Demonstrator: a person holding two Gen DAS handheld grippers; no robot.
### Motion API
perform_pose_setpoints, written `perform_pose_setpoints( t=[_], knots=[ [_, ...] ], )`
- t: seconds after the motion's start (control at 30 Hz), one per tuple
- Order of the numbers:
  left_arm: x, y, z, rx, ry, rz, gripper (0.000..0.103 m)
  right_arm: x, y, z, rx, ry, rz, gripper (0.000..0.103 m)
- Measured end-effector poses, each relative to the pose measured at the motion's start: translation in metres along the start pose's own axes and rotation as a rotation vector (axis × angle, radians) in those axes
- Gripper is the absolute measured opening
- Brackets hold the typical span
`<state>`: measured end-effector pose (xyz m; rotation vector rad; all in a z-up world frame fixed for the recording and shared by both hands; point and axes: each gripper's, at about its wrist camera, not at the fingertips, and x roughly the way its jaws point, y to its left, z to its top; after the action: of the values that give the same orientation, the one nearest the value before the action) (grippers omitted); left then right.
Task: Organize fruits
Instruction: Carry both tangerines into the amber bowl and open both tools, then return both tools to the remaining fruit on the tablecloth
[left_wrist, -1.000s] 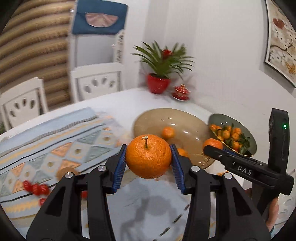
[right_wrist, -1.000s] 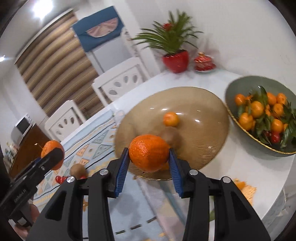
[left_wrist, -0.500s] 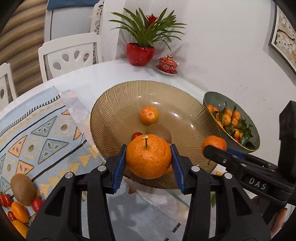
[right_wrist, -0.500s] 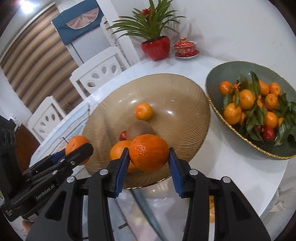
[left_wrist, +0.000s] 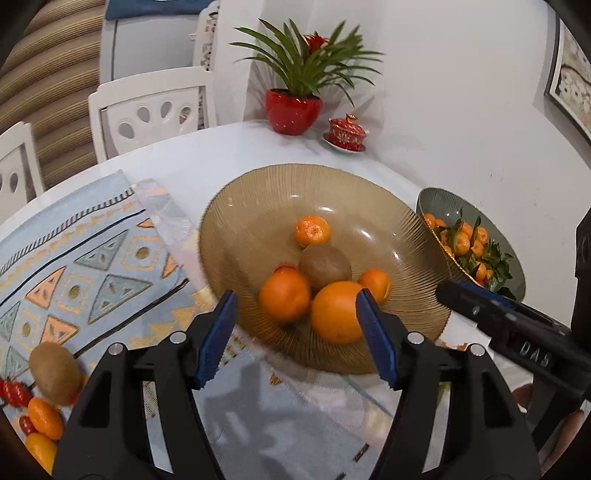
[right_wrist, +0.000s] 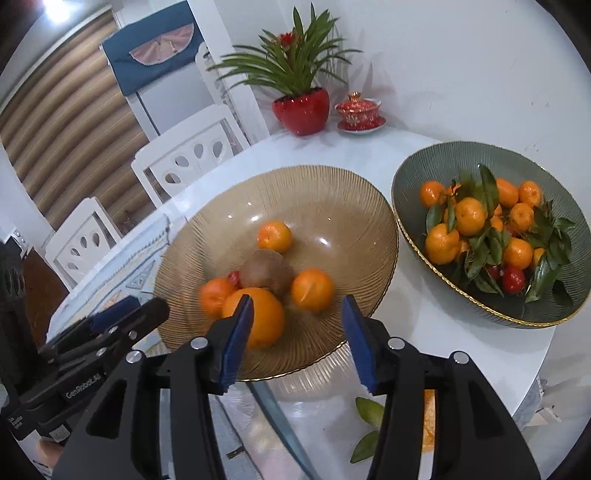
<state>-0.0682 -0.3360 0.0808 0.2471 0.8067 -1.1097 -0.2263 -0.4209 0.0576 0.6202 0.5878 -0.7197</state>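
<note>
Over the amber glass bowl (left_wrist: 236, 229) both grippers hang empty: the left gripper (left_wrist: 295, 332) has its blue fingers (left_wrist: 218, 338) spread wide, and the right gripper (right_wrist: 297, 336) is spread just the same. Down in the bowl sit four oranges (right_wrist: 258, 321) bunched with one kiwi (right_wrist: 267, 271), plus a glimpse of something red behind them. Off to the right, the green bowl (right_wrist: 417, 177) is piled with leafy tangerines. One more kiwi (left_wrist: 53, 373) lies on the patterned cloth (left_wrist: 92, 266) covering the white surface (right_wrist: 461, 354).

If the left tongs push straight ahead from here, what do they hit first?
Probably the large orange lying in the amber bowl, just ahead of the open left tongs; the bowl's near rim may come first, as depth is unclear.
</note>
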Motion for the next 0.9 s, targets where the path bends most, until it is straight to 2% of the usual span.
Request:
perform_pose_setpoints(
  t=[0.1, 0.23, 0.33, 0.5, 0.57, 0.63, 0.73, 0.8, 0.83, 0.9],
  knots=[
    [-0.019, 0.006, -0.008, -0.017, -0.017, 0.007, 0.070, -0.009, 0.010, -0.002, -0.021, -0.009, 0.019, 0.050],
    [-0.049, 0.013, -0.021, -0.028, -0.042, 0.032, 0.071, -0.020, 0.032, -0.010, -0.054, -0.010, 0.063, 0.050],
    [-0.076, 0.020, -0.032, -0.035, -0.072, 0.050, 0.071, -0.026, 0.053, -0.020, -0.088, 0.000, 0.102, 0.053],
    [-0.123, 0.041, -0.058, -0.050, -0.122, 0.099, 0.077, -0.031, 0.101, -0.045, -0.173, 0.029, 0.164, 0.055],
    [-0.144, 0.053, -0.076, -0.053, -0.147, 0.150, 0.077, -0.029, 0.120, -0.055, -0.198, 0.046, 0.195, 0.058],
    [-0.162, 0.068, -0.099, -0.066, -0.169, 0.237, 0.077, -0.024, 0.138, -0.066, -0.220, 0.061, 0.222, 0.062],
    [-0.179, 0.098, -0.134, -0.116, -0.159, 0.359, 0.079, -0.011, 0.172, -0.086, -0.266, 0.108, 0.273, 0.063],
    [-0.183, 0.119, -0.150, -0.156, -0.143, 0.410, 0.082, -0.002, 0.193, -0.104, -0.301, 0.122, 0.336, 0.063],
    [-0.185, 0.132, -0.158, -0.186, -0.135, 0.435, 0.083, 0.002, 0.204, -0.115, -0.327, 0.127, 0.394, 0.063],
    [-0.187, 0.157, -0.171, -0.246, -0.130, 0.480, 0.086, 0.009, 0.216, -0.130, -0.368, 0.136, 0.452, 0.066]
  ],
)
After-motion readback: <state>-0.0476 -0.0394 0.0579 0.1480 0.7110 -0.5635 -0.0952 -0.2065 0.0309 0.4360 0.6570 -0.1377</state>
